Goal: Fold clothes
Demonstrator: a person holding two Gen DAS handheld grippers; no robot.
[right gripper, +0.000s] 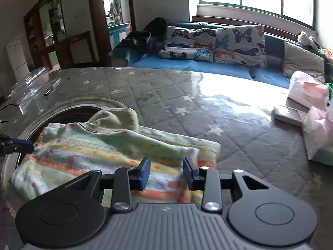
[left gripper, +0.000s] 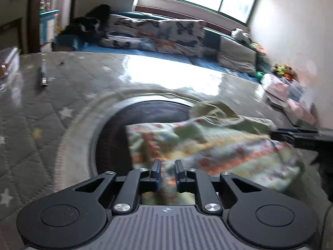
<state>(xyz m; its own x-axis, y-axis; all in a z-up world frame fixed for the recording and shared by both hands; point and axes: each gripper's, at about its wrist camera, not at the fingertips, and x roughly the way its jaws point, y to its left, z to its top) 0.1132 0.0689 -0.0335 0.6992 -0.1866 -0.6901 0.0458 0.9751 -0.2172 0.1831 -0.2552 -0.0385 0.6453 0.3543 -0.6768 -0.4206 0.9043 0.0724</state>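
Note:
A small pastel patterned garment [left gripper: 208, 143] with orange and yellow stripes lies partly folded on the grey quilted table [left gripper: 62, 95], over a dark round inset. It also shows in the right wrist view [right gripper: 100, 154]. My left gripper [left gripper: 168, 173] has its jaws close together with the garment's near edge between them. My right gripper [right gripper: 167, 174] is open above the garment's near right part, holding nothing. The right gripper's tip [left gripper: 295, 137] shows at the right edge of the left wrist view. The left gripper's tip [right gripper: 14, 144] shows at the left edge of the right wrist view.
The dark round inset [left gripper: 145, 114] sits in the table under the garment. A pen [left gripper: 42, 75] and a spiral notebook [left gripper: 10, 60] lie at the far left. Pink and white packages [right gripper: 310, 95] stand at the right. A blue sofa with butterfly cushions [right gripper: 214, 41] is behind.

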